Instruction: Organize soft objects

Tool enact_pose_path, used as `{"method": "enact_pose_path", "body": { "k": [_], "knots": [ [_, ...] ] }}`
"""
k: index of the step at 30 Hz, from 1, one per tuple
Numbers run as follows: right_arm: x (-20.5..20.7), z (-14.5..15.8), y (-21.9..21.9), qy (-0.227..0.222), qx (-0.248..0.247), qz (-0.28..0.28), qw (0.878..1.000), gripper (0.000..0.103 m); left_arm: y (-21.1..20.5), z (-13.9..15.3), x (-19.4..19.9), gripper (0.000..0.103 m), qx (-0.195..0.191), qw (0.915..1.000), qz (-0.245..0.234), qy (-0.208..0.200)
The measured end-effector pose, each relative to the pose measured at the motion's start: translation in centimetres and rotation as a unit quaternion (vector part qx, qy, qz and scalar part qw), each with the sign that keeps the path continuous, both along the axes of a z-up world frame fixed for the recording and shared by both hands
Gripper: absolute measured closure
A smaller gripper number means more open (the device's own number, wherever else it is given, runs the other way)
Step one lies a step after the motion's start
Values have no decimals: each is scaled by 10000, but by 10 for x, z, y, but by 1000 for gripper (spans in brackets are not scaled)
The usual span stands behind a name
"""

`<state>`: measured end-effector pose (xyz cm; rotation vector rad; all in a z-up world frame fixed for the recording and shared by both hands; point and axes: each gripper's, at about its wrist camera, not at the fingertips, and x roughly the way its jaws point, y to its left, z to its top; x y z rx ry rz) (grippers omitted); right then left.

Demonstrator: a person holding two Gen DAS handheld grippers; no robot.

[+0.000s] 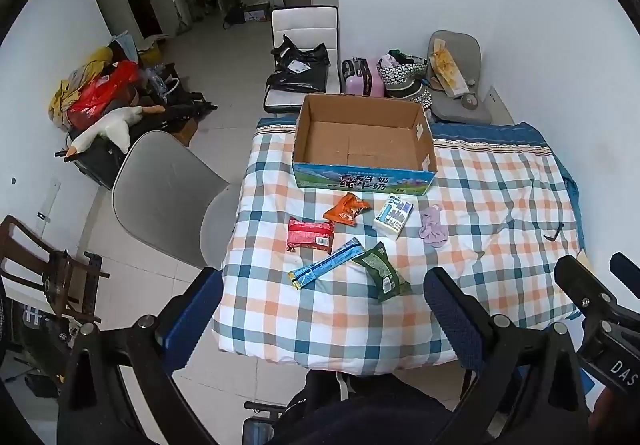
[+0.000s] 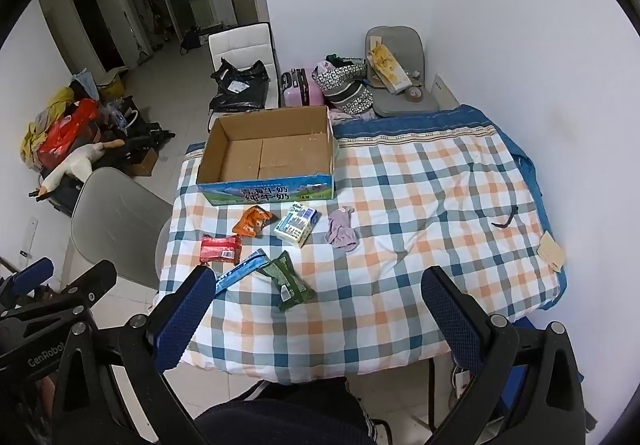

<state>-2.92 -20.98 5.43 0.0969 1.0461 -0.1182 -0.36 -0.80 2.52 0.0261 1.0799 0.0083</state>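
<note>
An empty cardboard box (image 1: 362, 143) (image 2: 268, 153) stands at the far side of the plaid-covered table (image 1: 480, 213) (image 2: 420, 229). In front of it lie an orange packet (image 1: 346, 208) (image 2: 253, 220), a red packet (image 1: 310, 234) (image 2: 221, 248), a blue stick packet (image 1: 326, 263) (image 2: 240, 271), a green packet (image 1: 381, 271) (image 2: 286, 280), a white tissue pack (image 1: 393, 216) (image 2: 297, 224) and a lilac cloth (image 1: 433, 225) (image 2: 341, 232). My left gripper (image 1: 320, 309) and right gripper (image 2: 316, 305) are both open and empty, held high above the table's near edge.
A grey chair (image 1: 168, 189) (image 2: 116, 221) stands at the table's left. A small black item (image 1: 554, 232) (image 2: 505, 218) lies at the table's right. A white chair with black bags (image 1: 300, 65), a pink suitcase (image 1: 362, 79) and floor clutter (image 1: 104, 93) lie beyond.
</note>
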Motion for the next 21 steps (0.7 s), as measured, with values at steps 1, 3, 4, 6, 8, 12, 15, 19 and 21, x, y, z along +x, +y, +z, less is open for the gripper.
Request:
{"method": "enact_pose_path", "body": {
  "k": [1,3,4,6,8,12,15,19,21],
  "knots": [
    [-7,1,2,-59,1,9,10000,0,0,0,0,0,0,10000,-1,-7],
    [-7,1,2,-63,1,-6,10000,0,-1,1,1,0,11,10000,9,-5],
    [-8,1,1,-68,0,-5,10000,0,-1,1,0,0,13,10000,4,-4],
    [-7,2,2,-69,3,-15,10000,0,0,1,0,0,13,10000,5,-11],
    [-9,2,0,-79,9,-4,10000,0,0,1,0,0,14,10000,1,-9],
    [-10,3,0,-82,10,0,10000,0,0,2,0,0,17,10000,7,-22],
    [-11,3,-1,-107,12,-5,9999,0,0,3,1,0,13,10000,14,-34],
    [-11,4,-3,-120,6,-25,9999,0,1,5,2,0,11,10000,7,-23],
    [-11,4,-4,-126,2,-29,9999,0,1,5,0,0,1,10000,25,-37]
  ]
}}
